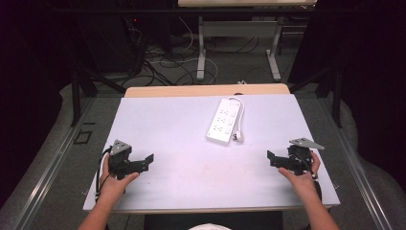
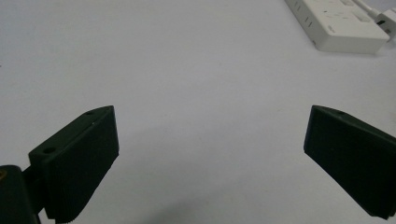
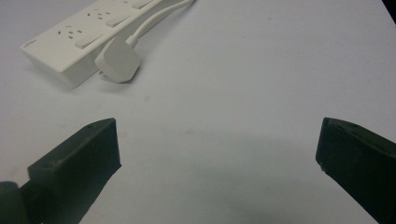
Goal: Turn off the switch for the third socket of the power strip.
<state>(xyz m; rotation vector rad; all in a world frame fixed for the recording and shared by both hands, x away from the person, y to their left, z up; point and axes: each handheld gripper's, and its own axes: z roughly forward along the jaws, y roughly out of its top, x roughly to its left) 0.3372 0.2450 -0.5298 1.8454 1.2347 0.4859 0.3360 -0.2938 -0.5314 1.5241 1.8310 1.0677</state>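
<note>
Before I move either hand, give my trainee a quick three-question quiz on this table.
1. True or false: the left gripper is shut on the plug.
2. Which lies closer to the power strip's near end, the plug or the right gripper?
3. Multiple choice: the power strip's cable is a) white, b) black, c) red.

Key: 1. False, its fingers stand wide apart over bare table. 2. The plug, which rests right beside that end. 3. a.
</note>
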